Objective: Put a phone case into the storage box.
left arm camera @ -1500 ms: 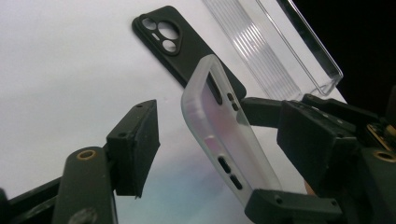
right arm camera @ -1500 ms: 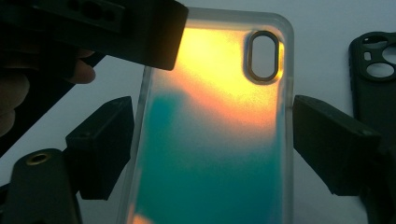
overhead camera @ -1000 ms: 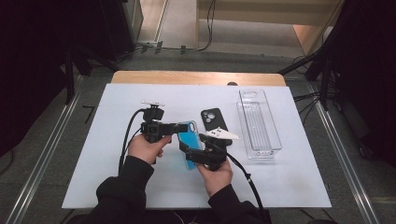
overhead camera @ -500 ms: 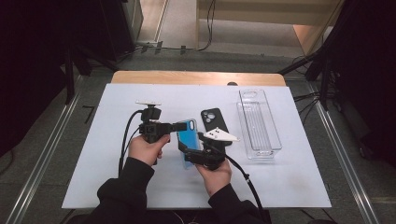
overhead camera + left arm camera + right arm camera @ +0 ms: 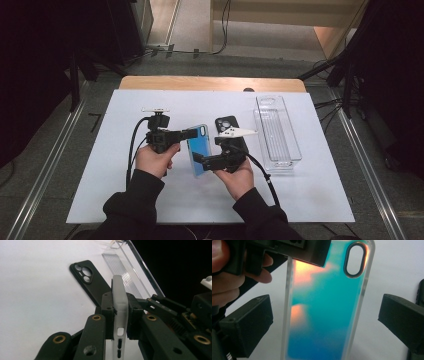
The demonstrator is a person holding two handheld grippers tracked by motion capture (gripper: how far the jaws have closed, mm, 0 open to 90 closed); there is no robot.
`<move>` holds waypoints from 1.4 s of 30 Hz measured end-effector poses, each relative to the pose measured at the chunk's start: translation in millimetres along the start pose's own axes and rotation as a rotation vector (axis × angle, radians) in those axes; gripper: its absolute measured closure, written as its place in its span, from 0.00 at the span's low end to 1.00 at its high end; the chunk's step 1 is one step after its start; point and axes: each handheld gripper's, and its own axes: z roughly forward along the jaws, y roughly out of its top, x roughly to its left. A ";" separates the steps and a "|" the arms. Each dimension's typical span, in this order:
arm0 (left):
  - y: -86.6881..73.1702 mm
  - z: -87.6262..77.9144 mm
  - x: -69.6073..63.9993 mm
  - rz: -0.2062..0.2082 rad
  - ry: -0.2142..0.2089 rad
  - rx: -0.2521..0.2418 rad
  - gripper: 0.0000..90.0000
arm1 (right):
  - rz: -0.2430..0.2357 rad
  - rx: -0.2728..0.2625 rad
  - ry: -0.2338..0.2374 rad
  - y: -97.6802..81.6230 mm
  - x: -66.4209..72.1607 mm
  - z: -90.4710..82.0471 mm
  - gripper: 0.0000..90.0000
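Note:
An iridescent blue phone case (image 5: 199,150) with a clear rim is held up on edge over the white table between my two hands. My left gripper (image 5: 196,133) is shut on it, and in the left gripper view its pads press both faces of the case (image 5: 120,292) near the top. My right gripper (image 5: 201,161) is open. Its jaws have just been opening, and its pads (image 5: 249,325) stand well clear on either side of the case (image 5: 324,315). A black phone case (image 5: 227,122) lies flat on the table just behind the right gripper.
A clear plastic tray (image 5: 277,135) stands at the right of the white table cover (image 5: 310,190), beside the black case (image 5: 86,277). A wooden table edge (image 5: 210,83) runs along the back. Metal floor rails flank the table.
The blue case has shifted slightly up and toward the left gripper and now stands more upright. Both hands have stayed almost in place.

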 end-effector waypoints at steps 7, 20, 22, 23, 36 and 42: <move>-3.3 -2.1 -5.9 0.097 0.043 -0.048 0.90 | -0.045 0.051 0.017 6.0 -5.5 -9.4 0.00; -12.2 -1.2 -12.2 0.266 0.100 -0.134 0.90 | -0.077 0.113 0.055 6.0 -17.5 -15.4 0.01; -13.8 -1.6 -11.6 0.279 0.101 -0.155 0.90 | -0.090 0.111 0.047 5.4 -16.5 -15.2 0.01; -13.8 -1.6 -11.6 0.279 0.101 -0.155 0.90 | -0.100 0.108 0.046 4.9 -16.2 -15.0 0.01; -24.6 -1.3 -18.9 0.353 0.082 -0.237 0.90 | -0.117 0.048 0.012 3.7 -12.4 -19.6 0.01; -29.7 2.3 -26.4 0.360 0.055 -0.226 0.90 | -0.111 0.031 -0.010 5.3 -6.5 -19.1 0.01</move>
